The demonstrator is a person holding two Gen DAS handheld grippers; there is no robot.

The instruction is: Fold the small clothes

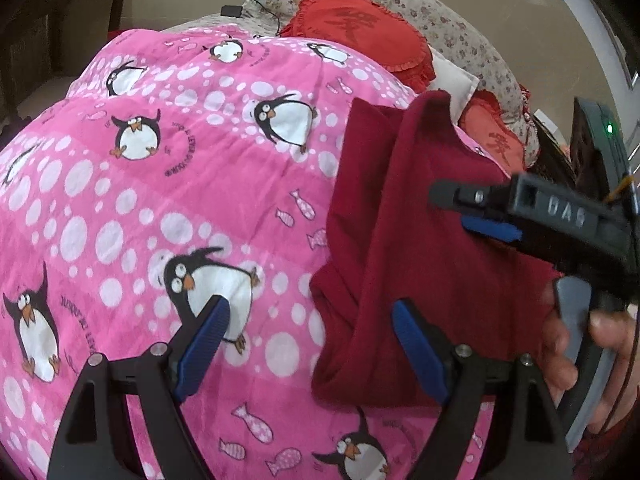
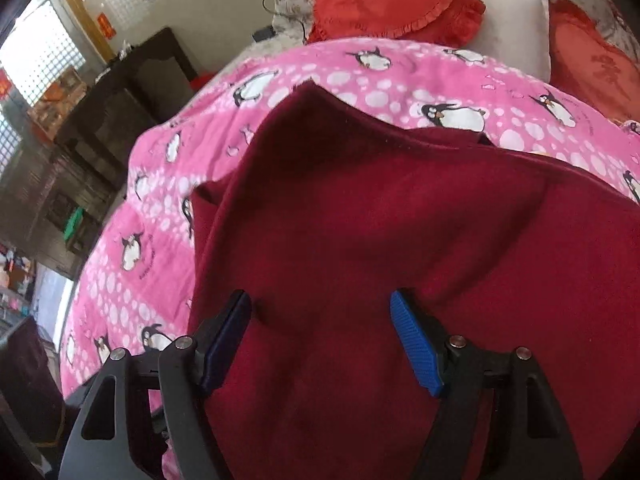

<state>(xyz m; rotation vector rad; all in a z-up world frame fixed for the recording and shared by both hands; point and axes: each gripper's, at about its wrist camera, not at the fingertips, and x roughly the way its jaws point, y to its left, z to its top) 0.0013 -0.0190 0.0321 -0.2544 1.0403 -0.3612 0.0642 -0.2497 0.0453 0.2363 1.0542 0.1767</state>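
Underneath everything, a pink penguin blanket (image 1: 160, 200) covers the bed, and a dark red garment (image 2: 400, 220) lies partly folded on its right side. Above it, the left gripper (image 1: 310, 332) stands wide apart over the garment's left edge, gripping nothing. The right gripper (image 2: 320, 320) hangs parted over the red cloth, its pads not pinching it.

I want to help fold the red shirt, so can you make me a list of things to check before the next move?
1. Dark red garment lies on pink penguin blanket: ok.
2. Garment flat: not ok, bunched in folds.
3. Left gripper free, fingers apart: ok.
4. Right gripper over the garment, fingers apart: ok.
5. Right gripper pinching cloth: cannot tell.
6. Red cushions away from the garment: ok.
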